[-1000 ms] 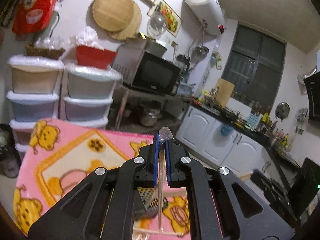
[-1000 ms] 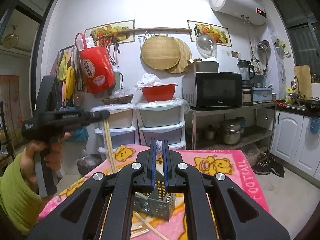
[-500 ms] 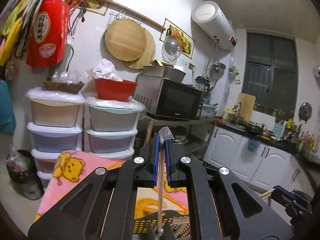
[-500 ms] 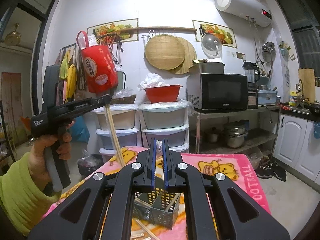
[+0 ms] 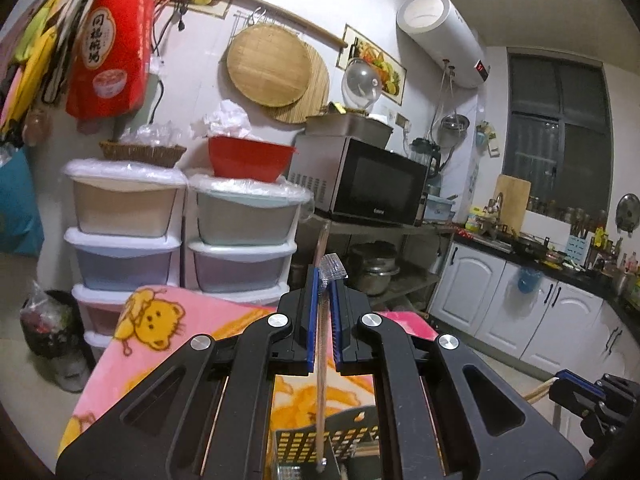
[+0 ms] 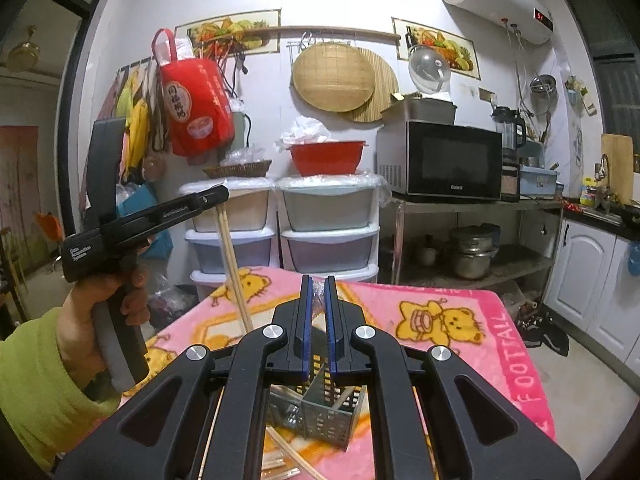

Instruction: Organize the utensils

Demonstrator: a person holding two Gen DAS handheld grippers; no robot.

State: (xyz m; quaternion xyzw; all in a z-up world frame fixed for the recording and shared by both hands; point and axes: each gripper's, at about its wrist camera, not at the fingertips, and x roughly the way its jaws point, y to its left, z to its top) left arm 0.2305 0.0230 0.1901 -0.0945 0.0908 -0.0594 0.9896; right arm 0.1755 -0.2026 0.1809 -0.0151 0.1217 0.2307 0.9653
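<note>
where jaws overlap, basket [image 6: 320, 408] half-hidden

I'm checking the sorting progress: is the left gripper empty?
No, the left gripper is shut on a wooden chopstick hanging from its tip toward the pink blanket.

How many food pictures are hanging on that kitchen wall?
2. One food picture hangs above the red bag; the other hangs right of the round bamboo trays, beside the water heater. More may lie outside the view.
</note>
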